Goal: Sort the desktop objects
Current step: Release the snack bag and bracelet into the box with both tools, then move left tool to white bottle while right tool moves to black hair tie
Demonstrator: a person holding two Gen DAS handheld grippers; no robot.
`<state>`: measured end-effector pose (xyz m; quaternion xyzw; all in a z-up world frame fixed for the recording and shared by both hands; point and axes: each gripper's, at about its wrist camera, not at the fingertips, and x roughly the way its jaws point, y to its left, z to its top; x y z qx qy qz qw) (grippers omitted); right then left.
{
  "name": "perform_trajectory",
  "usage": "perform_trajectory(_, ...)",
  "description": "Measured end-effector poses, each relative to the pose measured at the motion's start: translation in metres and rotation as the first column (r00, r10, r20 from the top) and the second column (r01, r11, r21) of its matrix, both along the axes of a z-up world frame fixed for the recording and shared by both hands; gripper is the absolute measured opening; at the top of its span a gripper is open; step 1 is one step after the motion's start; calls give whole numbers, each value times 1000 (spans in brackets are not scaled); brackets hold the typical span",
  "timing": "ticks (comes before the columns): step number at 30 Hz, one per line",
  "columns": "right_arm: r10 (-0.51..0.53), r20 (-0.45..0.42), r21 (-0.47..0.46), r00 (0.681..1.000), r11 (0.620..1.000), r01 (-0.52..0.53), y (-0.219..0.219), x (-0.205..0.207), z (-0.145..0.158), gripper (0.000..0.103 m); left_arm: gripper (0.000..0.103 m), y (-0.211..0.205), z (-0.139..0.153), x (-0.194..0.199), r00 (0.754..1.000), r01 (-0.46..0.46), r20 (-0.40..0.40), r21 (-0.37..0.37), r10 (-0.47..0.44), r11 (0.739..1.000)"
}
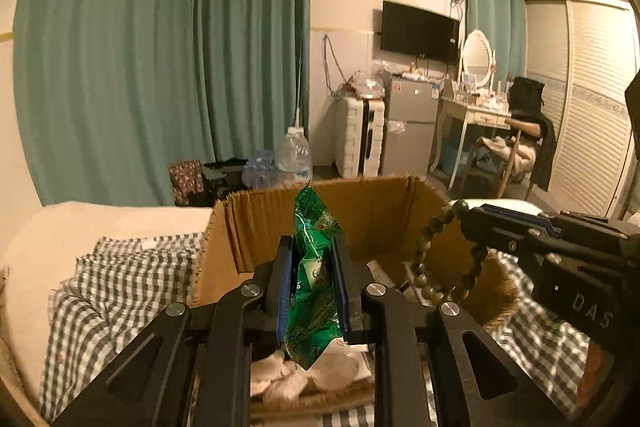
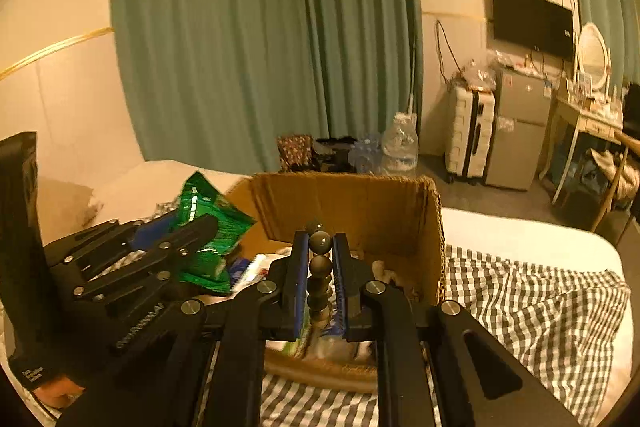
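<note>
My left gripper (image 1: 314,251) is shut on a green snack packet (image 1: 314,267) and holds it above the open cardboard box (image 1: 372,199). In the right wrist view that gripper (image 2: 208,227) and the packet (image 2: 208,211) show at the left, over the box's left edge. My right gripper (image 2: 320,247) is shut on a dark bead bracelet (image 2: 320,271) and holds it over the box (image 2: 352,203). In the left wrist view the right gripper (image 1: 466,217) comes in from the right and the bracelet (image 1: 448,259) hangs from it as a loop.
The box stands on a grey checked cloth (image 2: 520,299) on a bed. Inside it lie white cloths (image 1: 304,371) and small items. Behind are green curtains (image 1: 160,47), water bottles (image 1: 294,155), a suitcase (image 1: 358,139), a small fridge (image 1: 408,131) and a dressing table (image 1: 476,115).
</note>
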<state>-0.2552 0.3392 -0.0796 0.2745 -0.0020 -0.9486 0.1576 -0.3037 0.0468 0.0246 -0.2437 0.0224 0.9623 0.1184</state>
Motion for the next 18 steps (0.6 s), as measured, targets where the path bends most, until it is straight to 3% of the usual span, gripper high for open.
perform_trajectory(2,-20,31,2,999,1000,20,4,-12,-9,11,20,1,-11,-12,999,9,34,4,-9,1000)
perform_trajectory(4,-47,55,-32,997,998,49,11,-22,-14,12,37,3,-19,-20,996,17,85,12,-18,1000)
perform_trajectory(5,-56,58,-47,997,997,59,15,-23,-14,20,73,5,-23,-24,993,7,119,-1,-7,1000)
perform_trajectory(6,-73,47,-54,996,996,75,20,-21,-12,37,89,6,-25,-26,990,-29,139,-25,32,999)
perform_trajectory(7,-88,34,-56,996,994,90,24,-18,-9,45,99,4,-25,-22,991,-58,122,-25,61,998)
perform_trajectory(8,-99,16,-61,995,993,99,28,-13,-6,53,99,2,-23,-18,992,-74,102,-12,75,997)
perform_trajectory(16,-120,0,-154,993,981,119,53,44,25,54,103,-12,12,33,991,-128,36,-1,128,992)
perform_trajectory(18,-122,-7,-176,993,977,119,54,67,31,59,103,-18,23,54,990,-137,12,-2,137,991)
